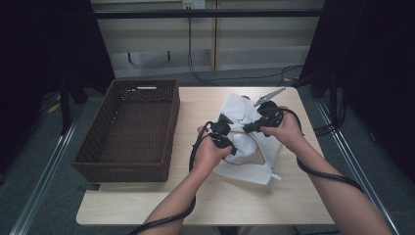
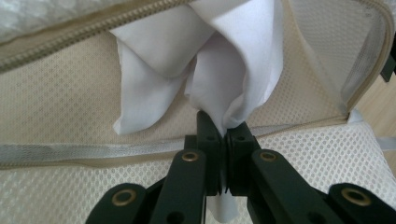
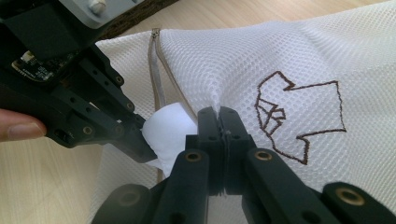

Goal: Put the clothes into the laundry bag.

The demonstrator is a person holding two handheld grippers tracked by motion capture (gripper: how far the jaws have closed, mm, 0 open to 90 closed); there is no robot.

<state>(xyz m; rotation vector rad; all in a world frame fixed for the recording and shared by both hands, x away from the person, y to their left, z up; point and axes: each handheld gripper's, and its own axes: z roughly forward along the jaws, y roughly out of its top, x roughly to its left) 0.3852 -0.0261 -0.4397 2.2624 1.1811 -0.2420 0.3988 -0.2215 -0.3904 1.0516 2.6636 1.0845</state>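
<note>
A white mesh laundry bag [image 1: 247,166] with a beige zipper lies on the table, right of centre. My left gripper [image 2: 223,123] is shut on a white cloth [image 2: 154,88], which hangs bunched inside the bag's open mouth [image 2: 299,74]. The right gripper [image 3: 218,112] is shut on the bag's upper mesh layer [image 3: 261,51] beside the zipper [image 3: 156,70] and pinches it up. A brown embroidered shirt outline [image 3: 299,116] marks the mesh. In the right gripper view the left gripper [image 3: 148,142] sits close at the left with the cloth [image 3: 170,128]. From above, the left gripper [image 1: 230,144] and the right gripper [image 1: 246,129] meet over the bag.
A dark brown wicker basket [image 1: 125,171] stands on the table's left part, with nothing seen inside it. Bare light wood table [image 1: 205,200] lies in front of the bag. Cables trail from both grippers along the forearms. Dark curtains flank the table.
</note>
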